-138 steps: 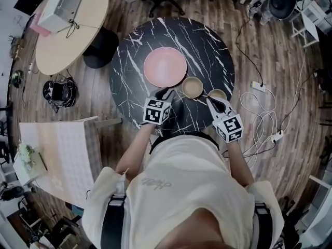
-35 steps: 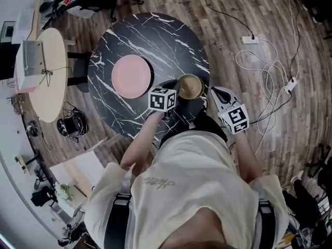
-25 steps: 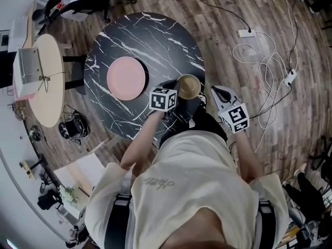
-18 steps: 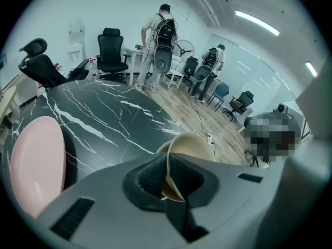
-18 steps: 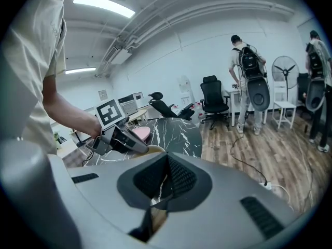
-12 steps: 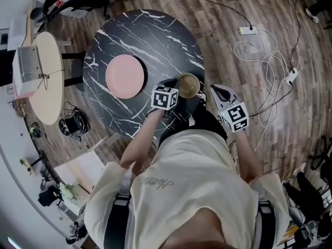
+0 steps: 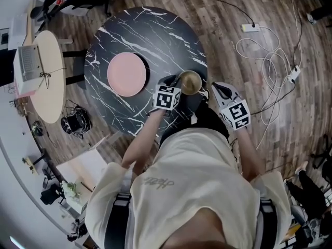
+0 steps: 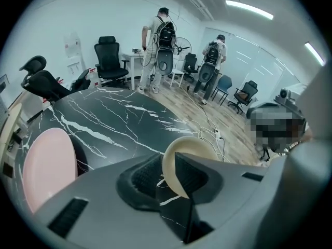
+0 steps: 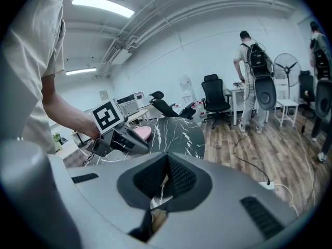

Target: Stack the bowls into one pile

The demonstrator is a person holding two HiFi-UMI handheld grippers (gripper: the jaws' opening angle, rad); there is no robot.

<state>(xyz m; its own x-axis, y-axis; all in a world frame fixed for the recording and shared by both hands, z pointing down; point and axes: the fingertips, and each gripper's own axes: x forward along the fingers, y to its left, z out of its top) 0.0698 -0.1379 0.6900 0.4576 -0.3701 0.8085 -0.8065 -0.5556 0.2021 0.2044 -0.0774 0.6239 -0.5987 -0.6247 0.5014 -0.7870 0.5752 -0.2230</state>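
Now L tongs (image 8: pixel 167 175) opening, bowl (image 8: pixel 188 146) rim btwn jaws.

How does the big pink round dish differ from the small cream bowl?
The pink round dish is pale pink, the small cream bowl tan-cream. The dish is plainly wider. The dish lies clear of both grippers; the bowl's rim stands between the left gripper's opening jaws. Both are round, on the black marble table.
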